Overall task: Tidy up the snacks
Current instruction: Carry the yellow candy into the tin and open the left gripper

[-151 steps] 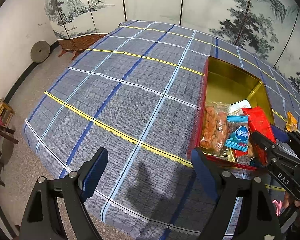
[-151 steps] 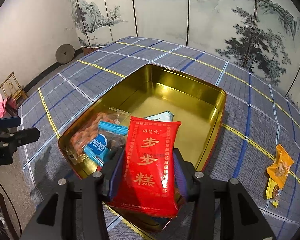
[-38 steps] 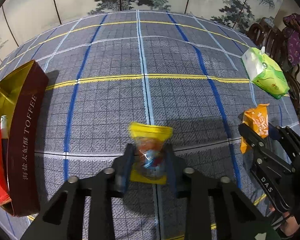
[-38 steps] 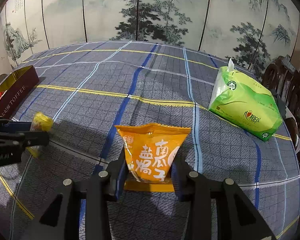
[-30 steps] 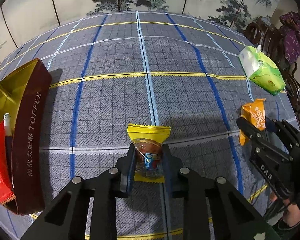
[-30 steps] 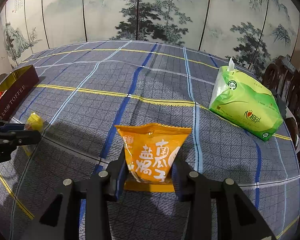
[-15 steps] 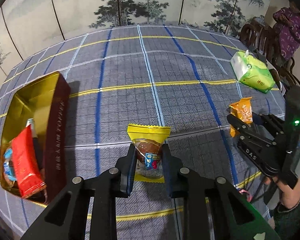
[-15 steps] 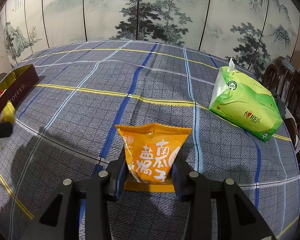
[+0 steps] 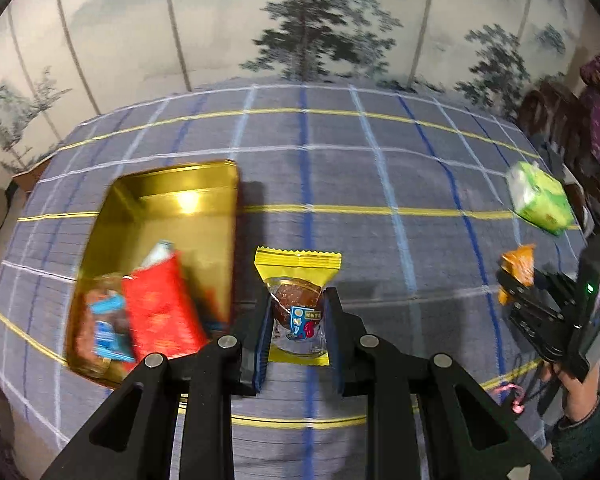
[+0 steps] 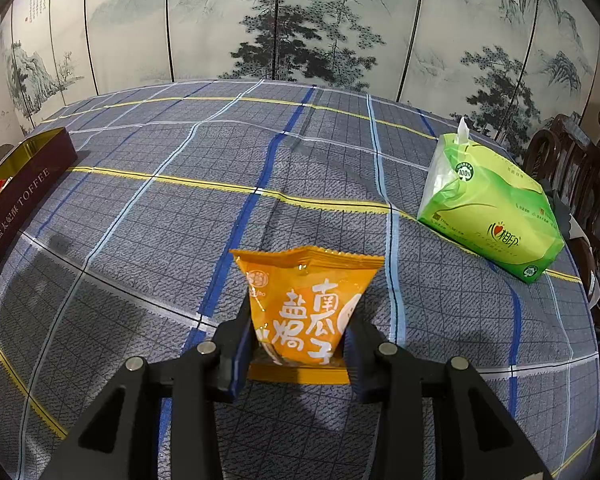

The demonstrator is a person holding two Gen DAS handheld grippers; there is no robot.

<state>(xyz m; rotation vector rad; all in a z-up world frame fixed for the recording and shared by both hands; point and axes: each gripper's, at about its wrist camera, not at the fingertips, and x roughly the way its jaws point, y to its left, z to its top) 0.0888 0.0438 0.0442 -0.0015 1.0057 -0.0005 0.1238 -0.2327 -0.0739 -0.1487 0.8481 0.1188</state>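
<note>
Snacks are split between both grippers and the tin, which sits on the plaid cloth and already holds a red packet and a blue-labelled one. The yellow pack hangs above the cloth, just right of the tin's near corner; the orange pack is farther right, near the green tissue pack.

To do this step well, the carrier would likely bring the yellow pack over the tin's bare far half, lower it inside the rim, and only then let go, so it does not land on the wall or slide off the red packet. The orange pack can wait its turn.

The left gripper is clamped on the yellow pack, pads pressing both sides of its clear window. The right gripper is pinched on the orange pack's lower half, squeezing it narrow there.
</note>
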